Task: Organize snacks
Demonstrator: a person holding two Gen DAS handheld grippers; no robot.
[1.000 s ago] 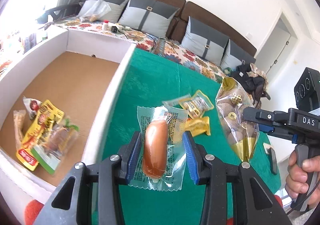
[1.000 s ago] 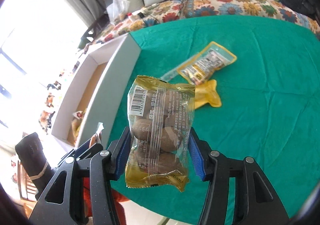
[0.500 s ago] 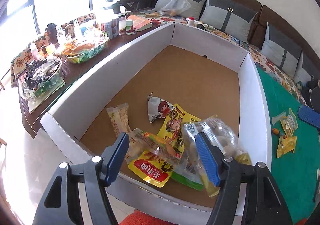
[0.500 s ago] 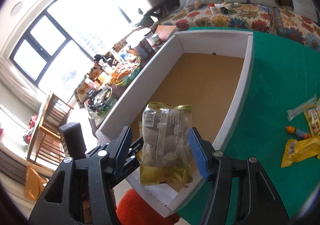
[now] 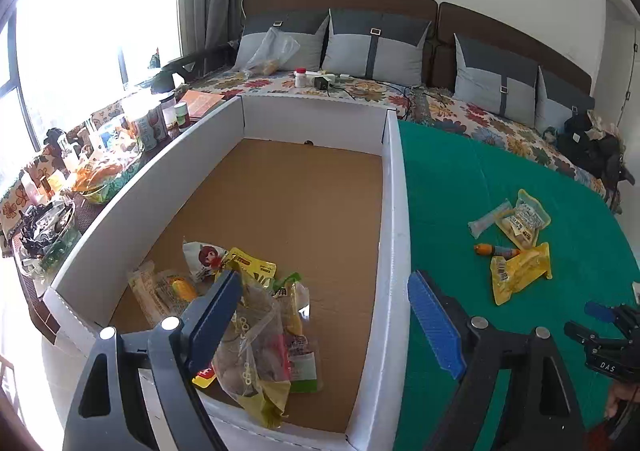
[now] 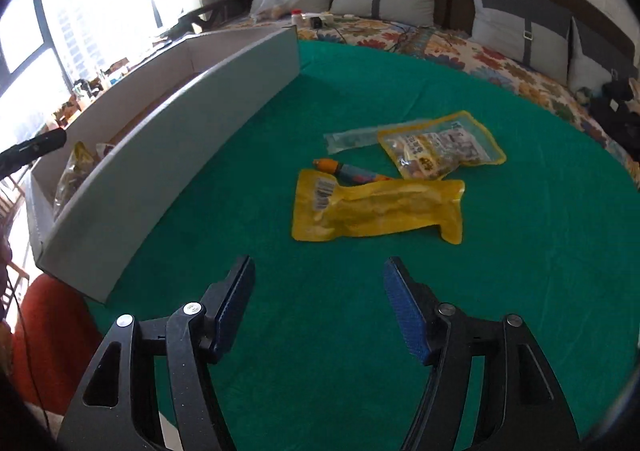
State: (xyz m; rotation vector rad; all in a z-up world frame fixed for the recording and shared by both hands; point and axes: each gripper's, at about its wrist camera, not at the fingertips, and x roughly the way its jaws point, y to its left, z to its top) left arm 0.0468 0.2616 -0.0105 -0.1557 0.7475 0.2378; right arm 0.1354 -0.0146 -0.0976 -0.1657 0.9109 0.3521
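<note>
1. Lower left of the left wrist view: the left gripper (image 5: pixel 324 325) hangs over the near end of the cardboard box (image 5: pixel 394 211), jaws just spread wide with nothing clamped — a heap of snack packets (image 5: pixel 256 339) lies on the box floor below.
2. Right of the box, on the green tabletop (image 6: pixel 520 271), a yellow pouch (image 6: pixel 380 209), an orange-tipped stick (image 6: pixel 348 171) and a printed snack bag (image 6: pixel 444 149) lie close together.
3. Bottom of the right wrist view: the right gripper (image 6: pixel 318 307), its jaws just opening, is apart and empty.

Snack packets (image 5: pixel 256 331) heaped in box (image 5: pixel 394 211), four snacks (image 6: pixel 376 207) on green cloth
</note>
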